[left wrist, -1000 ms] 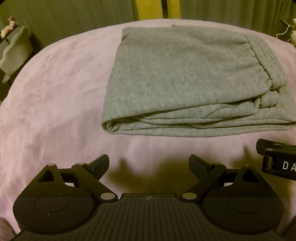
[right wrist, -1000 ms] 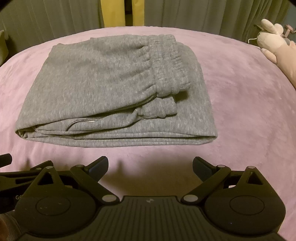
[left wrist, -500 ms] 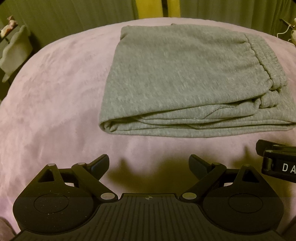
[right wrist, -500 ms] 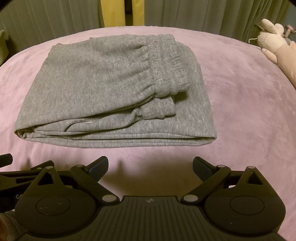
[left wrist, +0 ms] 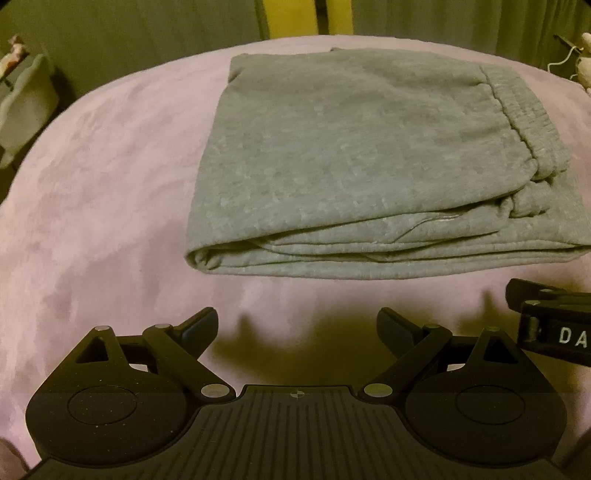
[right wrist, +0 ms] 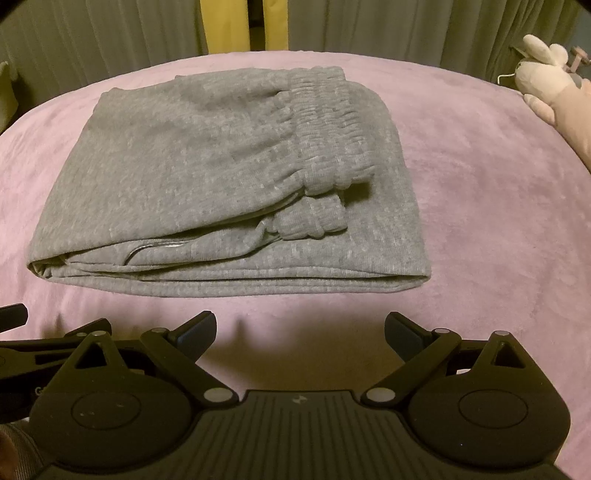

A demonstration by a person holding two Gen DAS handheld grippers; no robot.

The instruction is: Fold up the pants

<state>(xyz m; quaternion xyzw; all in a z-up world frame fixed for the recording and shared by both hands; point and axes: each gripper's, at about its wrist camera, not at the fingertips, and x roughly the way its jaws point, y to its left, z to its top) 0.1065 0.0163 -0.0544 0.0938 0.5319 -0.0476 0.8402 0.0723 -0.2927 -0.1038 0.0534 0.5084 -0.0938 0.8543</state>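
Grey sweatpants (left wrist: 354, 155) lie folded into a flat stack on the pink blanket (left wrist: 103, 192), with the elastic waistband (right wrist: 328, 136) on top at the right. The pants also show in the right wrist view (right wrist: 192, 166). My left gripper (left wrist: 297, 325) is open and empty, held just short of the stack's near edge. My right gripper (right wrist: 300, 328) is open and empty too, beside the left one and equally short of the stack. The right gripper's side shows at the right edge of the left wrist view (left wrist: 554, 317).
A pink plush toy (right wrist: 554, 88) lies at the bed's right edge. A pale pillow-like object (left wrist: 26, 107) sits off the bed at the left. Curtains (right wrist: 406, 29) hang behind the bed. Bare blanket (right wrist: 498, 221) surrounds the stack.
Both grippers stay open and empty. The view of the stack has shifted only slightly; the pants have not moved on the blanket.
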